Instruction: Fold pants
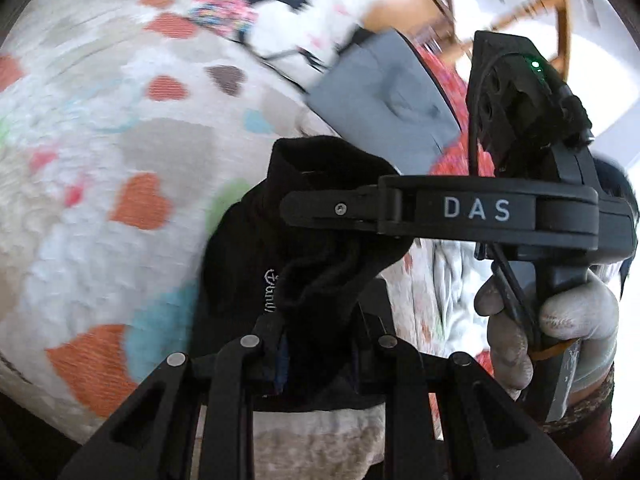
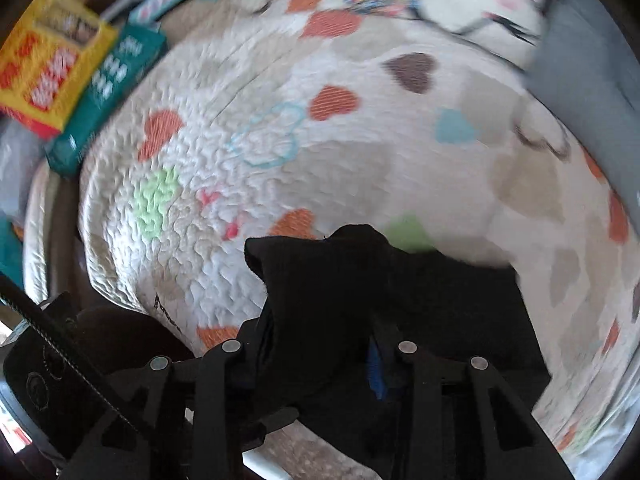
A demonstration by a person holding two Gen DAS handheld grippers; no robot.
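Left gripper (image 1: pixel 316 344) sat at six o'clock of its own wrist view, its fingers pinched onto a bunch of the black pants (image 1: pixel 304 248), which rose in a dark crumpled column toward the centre of the frame. White lettering showed on the cloth at about seven o'clock of that bunch. At three o'clock the right gripper (image 1: pixel 316 210) reached in sideways, held by a gloved hand (image 1: pixel 548 320) at four o'clock, its tip lying against the same fabric. Behind lay the heart-patterned quilt (image 1: pixel 120 140), with a grey cushion (image 1: pixel 384 96) at one o'clock.

From the right wrist view, that gripper (image 2: pixel 320 344) was likewise closed on black cloth at six o'clock, the pants (image 2: pixel 340 280) bunched up to the centre and spreading toward four o'clock. Heart-printed bedding filled the rest (image 2: pixel 320 140); boxes (image 2: pixel 60 64) stood at ten o'clock.

Judging by this, the garment was lifted off the bed by both grippers, so the step in hand looked like picking up and spreading. The next move would call for drawing the two grips apart to stretch the cloth flat, then laying it on the quilt.
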